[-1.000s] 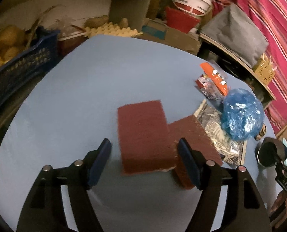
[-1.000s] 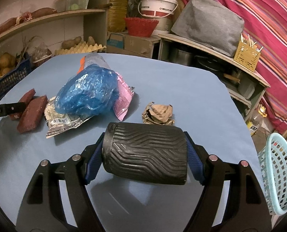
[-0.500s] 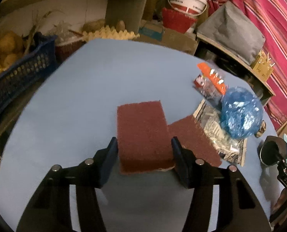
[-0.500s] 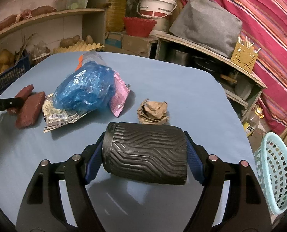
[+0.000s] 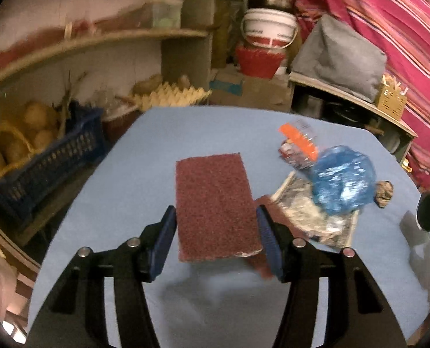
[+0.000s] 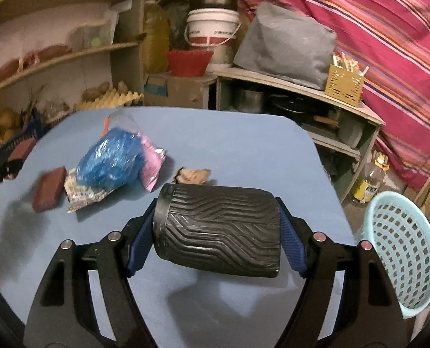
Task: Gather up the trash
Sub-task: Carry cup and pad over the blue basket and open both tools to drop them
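Observation:
My left gripper (image 5: 216, 242) is shut on a dark red scouring pad (image 5: 215, 206) and holds it lifted above the blue table (image 5: 128, 203). A second red pad (image 6: 49, 188) lies on the table beside a foil wrapper (image 5: 310, 217). A crumpled blue plastic bag (image 6: 110, 162), a pink packet (image 6: 151, 163), an orange wrapper (image 5: 297, 139) and a brown paper ball (image 6: 193, 175) lie mid-table. My right gripper (image 6: 215, 237) is shut on a black ribbed cup (image 6: 218, 230), held sideways above the table.
A light blue plastic basket (image 6: 400, 252) hangs off the table's right edge. A dark blue crate (image 5: 41, 162) with potatoes stands left of the table. Shelves, a white bucket (image 6: 212, 27) and a red bowl (image 6: 189, 62) are behind.
My left gripper closed on the nearer red pad and lifted it off the table. My right gripper rose slightly with the cup, and its view tilted up.

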The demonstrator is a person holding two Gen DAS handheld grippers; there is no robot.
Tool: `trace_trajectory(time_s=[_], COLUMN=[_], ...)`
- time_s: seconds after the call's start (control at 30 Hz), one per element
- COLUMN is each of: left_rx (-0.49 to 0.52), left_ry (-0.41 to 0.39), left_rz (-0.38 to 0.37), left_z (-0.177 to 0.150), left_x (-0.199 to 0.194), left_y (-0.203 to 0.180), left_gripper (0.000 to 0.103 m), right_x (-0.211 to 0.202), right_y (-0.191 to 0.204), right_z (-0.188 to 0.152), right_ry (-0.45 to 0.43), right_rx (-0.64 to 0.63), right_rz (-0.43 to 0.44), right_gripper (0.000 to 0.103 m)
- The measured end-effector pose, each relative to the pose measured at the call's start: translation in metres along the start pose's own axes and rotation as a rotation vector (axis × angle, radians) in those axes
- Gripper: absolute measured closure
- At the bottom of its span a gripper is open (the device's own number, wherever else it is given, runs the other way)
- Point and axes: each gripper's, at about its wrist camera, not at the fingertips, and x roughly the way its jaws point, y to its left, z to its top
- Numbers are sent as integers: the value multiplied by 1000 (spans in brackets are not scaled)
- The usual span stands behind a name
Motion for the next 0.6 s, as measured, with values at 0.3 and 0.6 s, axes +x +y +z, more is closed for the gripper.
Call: trace_trajectory(time_s=[0.3, 0.6], left_rx=[89, 163], left_ry=[-56, -56], left_rz=[-99, -270], left_z=[7, 3], left_x=[-34, -44], left_y=[-100, -225], left_gripper=[47, 47], right_x=[-45, -86], right_y=[-85, -209], right_z=[11, -8], right_ry=[-55, -46], right_rx=[105, 181], right_rz=[-60, -269], right_gripper=[28, 28])
